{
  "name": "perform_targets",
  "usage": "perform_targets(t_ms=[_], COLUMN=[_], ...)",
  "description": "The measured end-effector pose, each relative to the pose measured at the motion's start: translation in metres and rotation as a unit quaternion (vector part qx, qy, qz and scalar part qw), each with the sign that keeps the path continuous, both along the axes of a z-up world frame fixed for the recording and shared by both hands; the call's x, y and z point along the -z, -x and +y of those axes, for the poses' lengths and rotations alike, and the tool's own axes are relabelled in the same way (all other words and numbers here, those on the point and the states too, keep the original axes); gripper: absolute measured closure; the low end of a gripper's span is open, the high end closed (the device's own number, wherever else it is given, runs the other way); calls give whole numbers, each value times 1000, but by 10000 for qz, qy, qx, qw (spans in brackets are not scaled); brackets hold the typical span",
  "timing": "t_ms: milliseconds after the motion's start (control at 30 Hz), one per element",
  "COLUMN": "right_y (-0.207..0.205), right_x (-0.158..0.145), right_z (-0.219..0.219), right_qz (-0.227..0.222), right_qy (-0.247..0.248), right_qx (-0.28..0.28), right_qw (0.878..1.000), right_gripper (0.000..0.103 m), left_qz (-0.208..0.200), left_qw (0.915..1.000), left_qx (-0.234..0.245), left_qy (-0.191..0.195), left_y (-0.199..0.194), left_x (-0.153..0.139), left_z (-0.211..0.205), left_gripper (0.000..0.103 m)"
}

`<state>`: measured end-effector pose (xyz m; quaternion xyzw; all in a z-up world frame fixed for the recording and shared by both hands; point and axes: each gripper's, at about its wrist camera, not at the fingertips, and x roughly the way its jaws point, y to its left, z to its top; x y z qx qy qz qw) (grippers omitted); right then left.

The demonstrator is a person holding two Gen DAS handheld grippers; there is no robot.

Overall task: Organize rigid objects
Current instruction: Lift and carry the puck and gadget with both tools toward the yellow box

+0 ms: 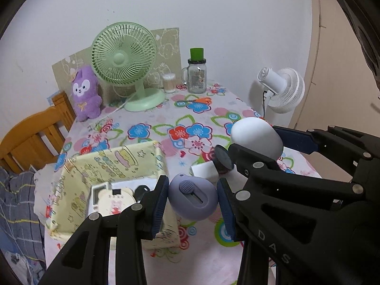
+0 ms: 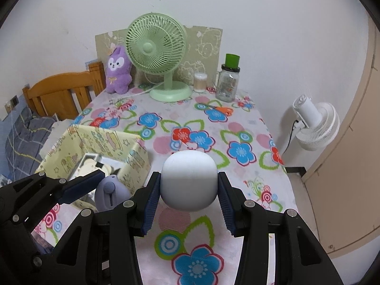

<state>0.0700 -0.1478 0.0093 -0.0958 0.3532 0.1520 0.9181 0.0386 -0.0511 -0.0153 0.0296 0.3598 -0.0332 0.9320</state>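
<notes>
My left gripper (image 1: 192,200) is shut on a purple egg-shaped cutter (image 1: 192,198) and holds it above the table, just right of the yellow patterned box (image 1: 133,156). The cutter also shows in the right wrist view (image 2: 109,193). My right gripper (image 2: 189,191) is shut on a white egg-shaped object (image 2: 189,180), lifted over the floral tablecloth; that object also shows in the left wrist view (image 1: 257,140). The box (image 2: 99,140) holds a bear-shaped item (image 1: 116,201) and a white device. A white block (image 1: 204,169) and a dark round object (image 1: 223,160) lie on the table behind the cutter.
At the back stand a green desk fan (image 2: 158,54), a purple plush (image 2: 118,71), a cotton swab jar (image 2: 200,82) and a glass jar with green lid (image 2: 229,80). Orange scissors (image 2: 222,109) lie near them. A wooden chair (image 2: 61,90) is left, a white floor fan (image 2: 315,123) right.
</notes>
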Motion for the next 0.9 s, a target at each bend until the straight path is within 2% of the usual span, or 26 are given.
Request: perform_targets(t_ms=[267,900], right_y=[-5,-19], right_x=[-7,-2], right_z=[24,94], right_qz=[50,235], right_qy=[-54,-85], right_qx=[-115,-575], right_qw=[9999,9980], right_gripper=[54,54], left_qz=[9,115], left_qw=[10000,9990], left_qx=[-40,-425], left_qy=[26,126], left_y=[-4,-11], left_x=[-5,1], left_z=[23,88], left_gripper=[60,60])
